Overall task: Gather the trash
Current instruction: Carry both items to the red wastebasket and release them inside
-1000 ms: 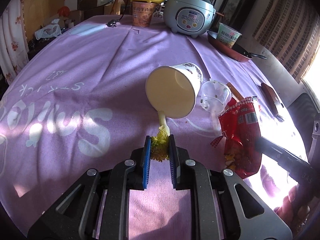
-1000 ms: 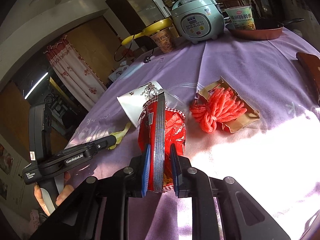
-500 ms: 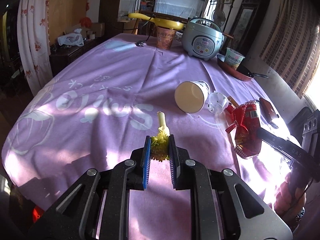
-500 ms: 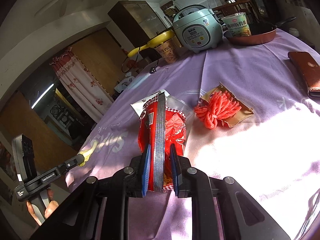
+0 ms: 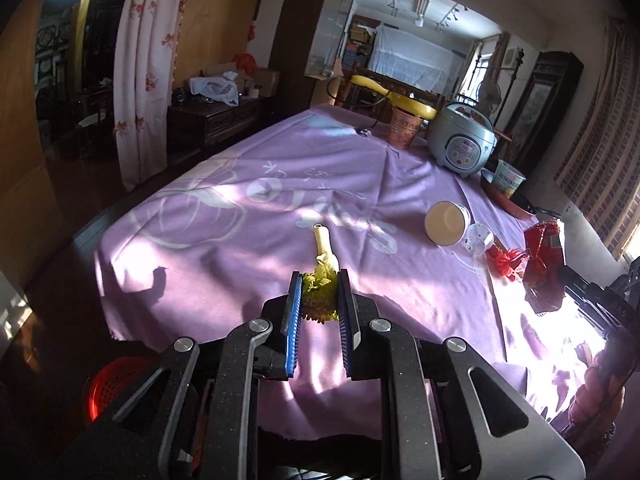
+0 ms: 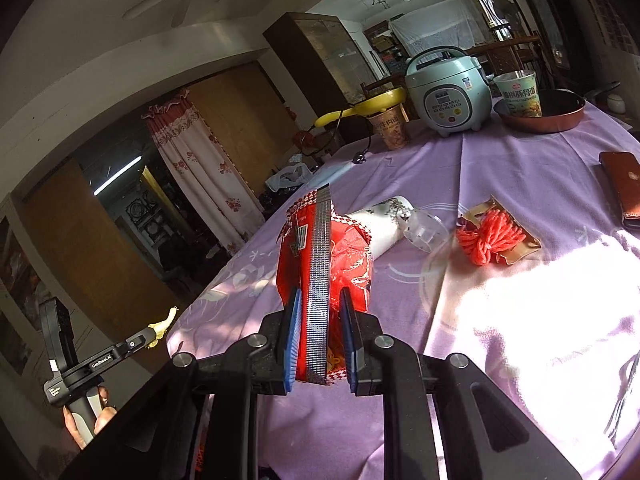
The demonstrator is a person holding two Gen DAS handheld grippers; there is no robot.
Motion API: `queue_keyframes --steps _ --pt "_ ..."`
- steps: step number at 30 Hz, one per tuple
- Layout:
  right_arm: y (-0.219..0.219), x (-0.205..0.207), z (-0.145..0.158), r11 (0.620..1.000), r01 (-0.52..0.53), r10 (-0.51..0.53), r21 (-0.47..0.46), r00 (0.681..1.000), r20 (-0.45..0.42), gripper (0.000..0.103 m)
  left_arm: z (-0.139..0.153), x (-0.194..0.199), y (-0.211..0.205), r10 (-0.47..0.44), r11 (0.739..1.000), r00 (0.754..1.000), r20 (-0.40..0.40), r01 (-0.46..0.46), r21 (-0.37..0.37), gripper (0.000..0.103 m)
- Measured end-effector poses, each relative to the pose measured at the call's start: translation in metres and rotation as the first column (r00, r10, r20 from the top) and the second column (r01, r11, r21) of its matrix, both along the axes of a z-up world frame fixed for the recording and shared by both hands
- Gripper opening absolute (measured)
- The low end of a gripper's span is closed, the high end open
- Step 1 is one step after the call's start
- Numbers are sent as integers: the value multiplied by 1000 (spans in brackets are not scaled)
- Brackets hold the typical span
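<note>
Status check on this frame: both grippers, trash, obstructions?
Left gripper shut on vegetable scrap. Right gripper shut on red snack bag. Both held above the table; nothing blocking.

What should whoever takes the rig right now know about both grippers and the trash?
Left gripper: shut on the vegetable scrap, lifted off the table.
Right gripper: shut on the red snack bag, also lifted.
On the table: tipped paper cup, clear plastic cup, orange yarn on its wrapper.
Red basket on the floor, lower left.
Done: two pieces picked up. Left: drop them, collect the rest.
</note>
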State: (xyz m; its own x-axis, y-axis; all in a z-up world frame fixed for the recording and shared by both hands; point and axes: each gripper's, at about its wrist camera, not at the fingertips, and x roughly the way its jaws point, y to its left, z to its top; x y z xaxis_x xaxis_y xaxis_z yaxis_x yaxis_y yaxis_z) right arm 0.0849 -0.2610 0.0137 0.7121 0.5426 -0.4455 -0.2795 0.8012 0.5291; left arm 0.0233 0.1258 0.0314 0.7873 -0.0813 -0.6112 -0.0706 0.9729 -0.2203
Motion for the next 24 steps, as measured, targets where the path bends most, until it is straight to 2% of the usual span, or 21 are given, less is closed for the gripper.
queue_keyframes --steps 9,16,24 --pt "51 -19 15 991 -131 131 -13 991 22 19 -17 -50 62 178 984 984 -10 -177 7 18" --pt "108 -24 14 963 -266 266 -37 964 -8 19 -57 -74 112 316 948 943 -107 -319 -7 18" --pt "195 -31 3 898 -430 424 -93 902 -81 19 -106 -73 154 353 927 903 -243 -373 -39 18"
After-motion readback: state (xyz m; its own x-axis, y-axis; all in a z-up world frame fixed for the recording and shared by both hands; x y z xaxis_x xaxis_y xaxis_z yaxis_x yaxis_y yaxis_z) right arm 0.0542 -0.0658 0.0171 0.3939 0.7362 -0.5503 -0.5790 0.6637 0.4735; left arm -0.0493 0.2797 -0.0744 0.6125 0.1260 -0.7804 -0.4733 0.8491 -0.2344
